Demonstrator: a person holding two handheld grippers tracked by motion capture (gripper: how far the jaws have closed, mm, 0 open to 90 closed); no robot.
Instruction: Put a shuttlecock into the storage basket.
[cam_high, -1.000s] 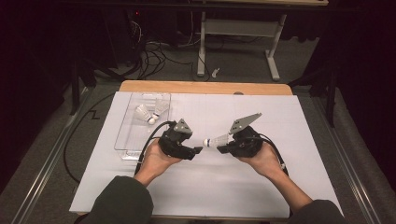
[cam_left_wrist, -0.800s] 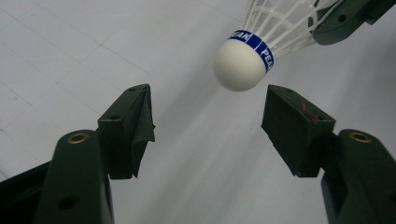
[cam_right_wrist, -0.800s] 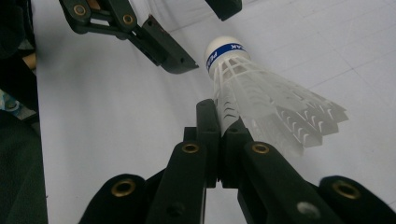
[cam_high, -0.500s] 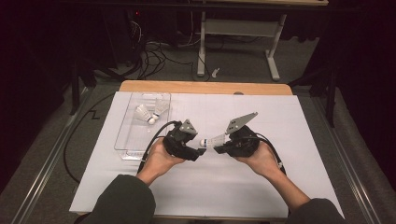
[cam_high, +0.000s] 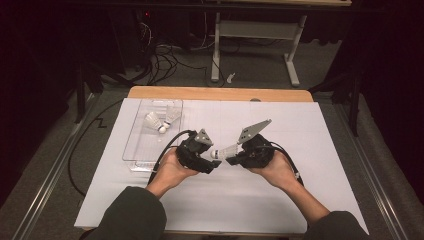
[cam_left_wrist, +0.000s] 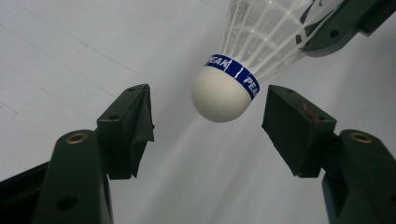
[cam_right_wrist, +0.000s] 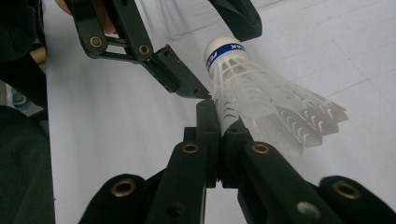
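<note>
Right tool (cam_high: 234, 151): held in the person's right hand (cam_high: 274, 169) above the bench (cam_high: 310, 200). Its 2 jaws are pressed together on the white skirt of a shuttlecock (cam_high: 223, 151), pinching the feathers near the base of the skirt. In the right gripper view the shuttlecock (cam_right_wrist: 261, 98) rises from between the clamped jaws, with its rounded cork end pointing away from this tool and toward the other one.

Left tool (cam_high: 212, 162): held in the person's left hand (cam_high: 170, 170), facing the right tool, close in front of it. Its jaws stand spread apart. In the left gripper view the cork end of the shuttlecock (cam_left_wrist: 224, 91) hangs between the 2 pads (cam_left_wrist: 135, 126), touching neither, nearer the right-hand pad. A blue band with white lettering runs round the cork just below the skirt.

Tray (cam_high: 137, 145): clear plastic, lying on the white sheet that covers the bench, to the far left of the left tool and well apart from both tools. It holds 2 more shuttlecocks (cam_high: 159, 120) at its far end, lying close together.

Cables: 1 black cable (cam_high: 167, 147) trails from the left tool back over the tray's near corner.
</note>
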